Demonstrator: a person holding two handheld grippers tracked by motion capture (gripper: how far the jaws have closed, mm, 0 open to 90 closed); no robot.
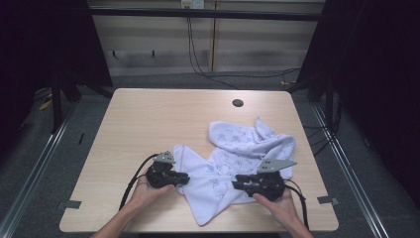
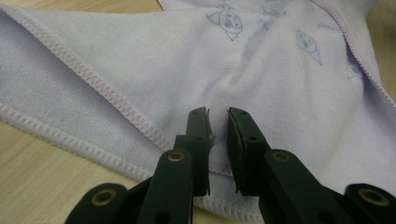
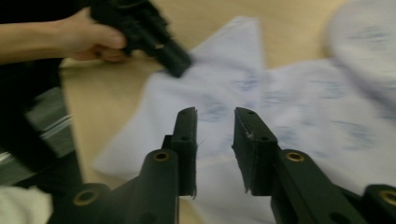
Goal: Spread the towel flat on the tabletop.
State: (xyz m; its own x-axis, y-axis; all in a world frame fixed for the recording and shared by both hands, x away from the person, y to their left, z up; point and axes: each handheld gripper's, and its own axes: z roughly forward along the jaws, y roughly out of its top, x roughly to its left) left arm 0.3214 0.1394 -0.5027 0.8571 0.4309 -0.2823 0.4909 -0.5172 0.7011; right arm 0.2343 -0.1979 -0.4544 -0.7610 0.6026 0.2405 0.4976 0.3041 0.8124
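Left gripper [image 2: 218,116] over towel [image 2: 187,70], towel partly crumpled

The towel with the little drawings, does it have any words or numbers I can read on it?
None can be read: the lilac towel bears small printed cartoon faces.
Faint marks beside the faces: too small and blurred to read.
No words show on the table.
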